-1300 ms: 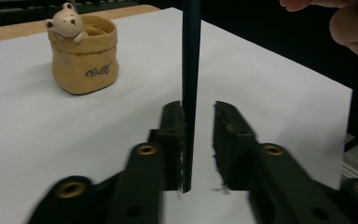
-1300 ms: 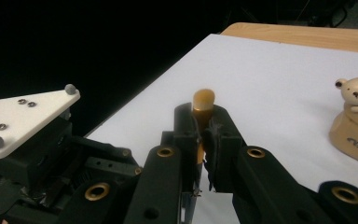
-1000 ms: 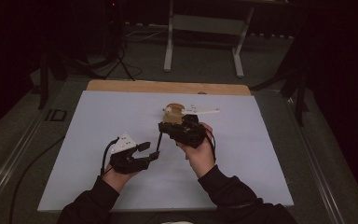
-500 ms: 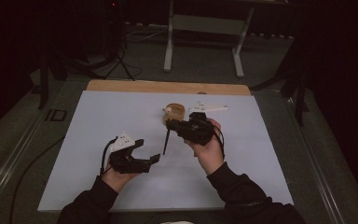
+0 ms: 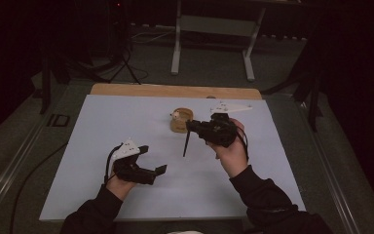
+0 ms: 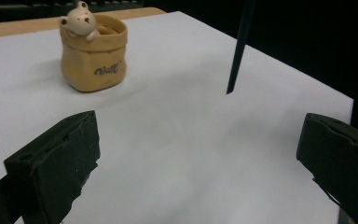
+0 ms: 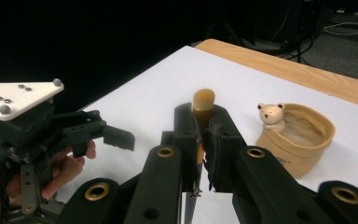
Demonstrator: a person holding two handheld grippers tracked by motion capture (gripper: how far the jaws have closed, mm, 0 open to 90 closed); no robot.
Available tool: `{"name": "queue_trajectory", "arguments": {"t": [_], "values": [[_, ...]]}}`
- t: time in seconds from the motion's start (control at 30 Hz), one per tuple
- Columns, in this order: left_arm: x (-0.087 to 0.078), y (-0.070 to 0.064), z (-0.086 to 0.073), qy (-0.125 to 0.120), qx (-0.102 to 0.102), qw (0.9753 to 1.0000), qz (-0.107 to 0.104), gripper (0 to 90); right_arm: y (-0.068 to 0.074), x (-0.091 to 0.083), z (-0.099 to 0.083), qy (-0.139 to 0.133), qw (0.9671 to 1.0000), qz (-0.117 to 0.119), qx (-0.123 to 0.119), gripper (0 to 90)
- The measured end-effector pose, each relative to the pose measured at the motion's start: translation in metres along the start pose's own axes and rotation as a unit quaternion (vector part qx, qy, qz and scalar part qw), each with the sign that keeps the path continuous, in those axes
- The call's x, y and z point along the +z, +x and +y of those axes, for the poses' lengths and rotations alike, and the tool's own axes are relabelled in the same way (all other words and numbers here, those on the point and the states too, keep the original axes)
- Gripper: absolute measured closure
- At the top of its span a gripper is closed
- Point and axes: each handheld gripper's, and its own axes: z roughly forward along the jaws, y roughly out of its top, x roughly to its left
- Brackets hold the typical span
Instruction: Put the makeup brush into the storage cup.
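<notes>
A thin dark pen [image 5: 186,144] with a tan top end [image 7: 203,105] hangs point down over the white table [image 5: 102,126], and my right gripper [image 5: 191,127] is shut on its upper part. In the right gripper view its jaws [image 7: 205,140] pinch the pen just below the tan end. A tan bag-shaped pot [image 5: 180,120] with a small bear figure on its rim stands just behind the pen. My left gripper [image 5: 153,159] is open at the front left with nothing in it. Its view shows the pot [image 6: 93,51] and the pen's tip [image 6: 239,46] beyond its open jaws [image 6: 198,158].
A wooden strip [image 5: 175,90] runs along the table's far edge. Beyond it, a metal stand [image 5: 212,29] and cables stand on the dark floor. My left gripper [image 7: 98,133] and the hand that holds it appear at the left of the right gripper view.
My right gripper has moved right, away from the left one, carrying the pen, which now hangs point down. The left hand has shifted slightly toward the near edge.
</notes>
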Motion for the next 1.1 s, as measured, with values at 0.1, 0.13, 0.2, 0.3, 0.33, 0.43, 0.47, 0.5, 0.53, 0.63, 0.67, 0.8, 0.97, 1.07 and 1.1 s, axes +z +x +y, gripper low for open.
{"name": "queue_trajectory", "arguments": {"t": [0.1,0.13,0.2,0.3,0.33,0.43,0.47,0.5,0.53,0.63,0.67,0.8,0.97,1.07,1.1], "values": [[0.0,0.0,0.0,0.0,0.0,1.0,0.0,0.3,-0.003,-0.002,0.0,0.002,1.0,-0.004,-0.008,83.9],[0.0,0.0,0.0,0.0,0.001,1.0,0.005,0.3,-0.004,-0.003,0.0,0.001,0.9999,-0.005,-0.012,83.9],[0.0,0.001,0.0,-0.001,-0.002,1.0,0.001,0.3,-0.007,-0.004,0.001,0.0,0.9998,-0.006,-0.017,83.9],[-0.001,0.002,-0.001,-0.004,-0.003,1.0,0.002,0.3,-0.009,-0.006,0.005,-0.004,0.9997,-0.011,-0.023,83.9],[-0.001,0.002,-0.001,-0.005,-0.005,1.0,0.005,0.3,-0.01,-0.007,0.007,-0.004,0.9995,-0.015,-0.027,83.9],[-0.001,0.003,-0.001,-0.005,-0.008,1.0,0.004,0.3,-0.012,-0.008,0.012,-0.005,0.9992,-0.021,-0.033,83.9],[-0.001,0.003,-0.001,-0.005,-0.008,1.0,-0.001,0.3,-0.014,-0.009,0.014,-0.008,0.9992,-0.022,-0.033,83.9],[-0.001,0.003,-0.001,-0.005,-0.007,1.0,0.002,0.3,-0.015,-0.009,0.016,-0.009,0.9992,-0.023,-0.033,83.9],[-0.001,0.003,-0.001,-0.006,-0.006,1.0,0.003,0.3,-0.016,-0.01,0.018,-0.011,0.999,-0.026,-0.034,83.9],[-0.001,0.004,-0.002,-0.006,-0.008,0.9999,0.002,0.3,-0.019,-0.011,0.025,-0.017,0.9987,-0.031,-0.037,83.9],[-0.001,0.004,-0.002,-0.005,-0.009,0.9999,0.001,0.3,-0.02,-0.012,0.027,-0.02,0.9986,-0.033,-0.038,83.9],[-0.001,0.004,-0.002,-0.006,-0.009,0.9999,0.002,0.3,-0.024,-0.013,0.038,-0.027,0.9983,-0.038,-0.037,83.9],[-0.001,0.005,-0.002,0.001,-0.012,0.9999,-0.006,0.3,-0.028,-0.013,0.049,-0.039,0.9976,-0.044,-0.037,83.9],[0.0,0.003,-0.002,0.003,-0.006,1.0,-0.007,0.3,-0.03,-0.016,0.062,-0.051,0.9962,-0.05,-0.05,83.9],[0.0,0.003,-0.002,0.003,-0.006,1.0,-0.007,0.3,-0.03,-0.016,0.062,-0.051,0.9962,-0.05,-0.05,83.9]]}}
